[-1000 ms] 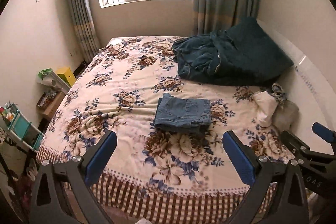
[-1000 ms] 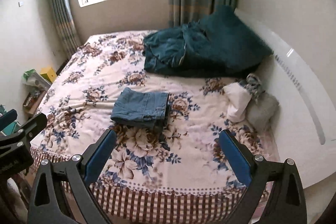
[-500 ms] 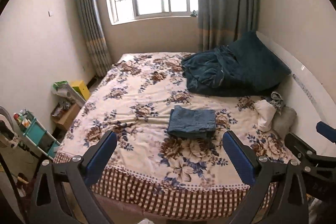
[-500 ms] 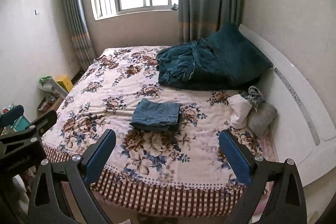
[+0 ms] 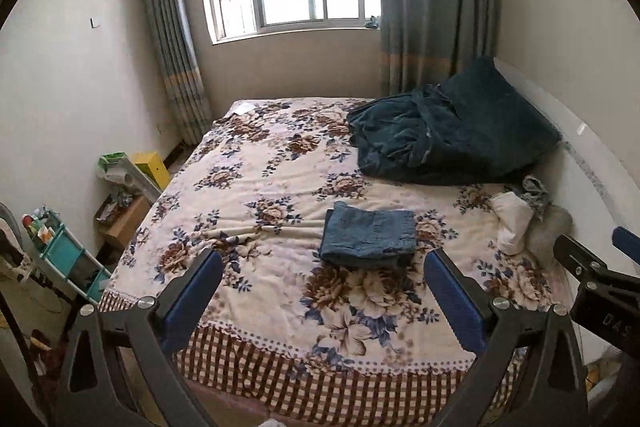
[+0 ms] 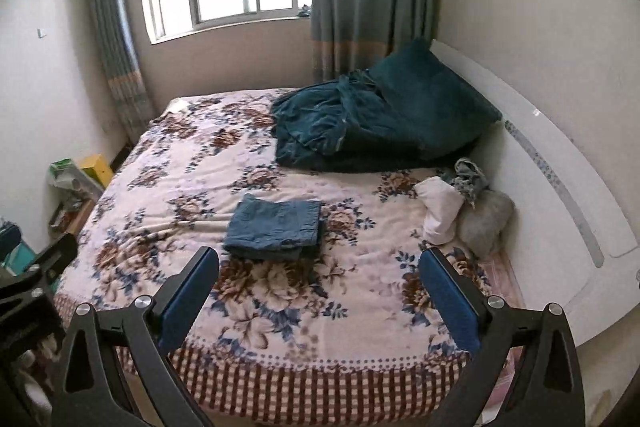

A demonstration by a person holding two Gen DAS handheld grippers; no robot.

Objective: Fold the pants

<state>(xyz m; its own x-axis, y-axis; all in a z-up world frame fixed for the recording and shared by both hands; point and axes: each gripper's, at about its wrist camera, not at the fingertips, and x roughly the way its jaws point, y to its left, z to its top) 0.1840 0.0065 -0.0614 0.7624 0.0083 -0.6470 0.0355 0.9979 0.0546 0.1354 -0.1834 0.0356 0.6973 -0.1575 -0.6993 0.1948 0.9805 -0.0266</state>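
The blue denim pants (image 5: pixel 370 238) lie folded into a compact rectangle on the floral bedspread (image 5: pixel 260 187), near the middle of the bed; they also show in the right wrist view (image 6: pixel 276 229). My left gripper (image 5: pixel 320 267) is open and empty, held back from the foot of the bed, well short of the pants. My right gripper (image 6: pixel 318 265) is open and empty too, also off the bed's near edge. The right gripper's body shows at the right edge of the left wrist view (image 5: pixel 600 287).
A dark teal blanket and pillow (image 5: pixel 448 139) are heaped at the far right by the white headboard (image 6: pixel 560 195). A white cloth (image 5: pixel 512 227) and grey bundle (image 6: pixel 484 223) lie beside it. A teal shelf cart (image 5: pixel 64 259) and boxes (image 5: pixel 136 171) stand left of the bed.
Both grippers have pulled back and up from the bed, so the pants look smaller and farther away. The pants have not moved. Both stay open.
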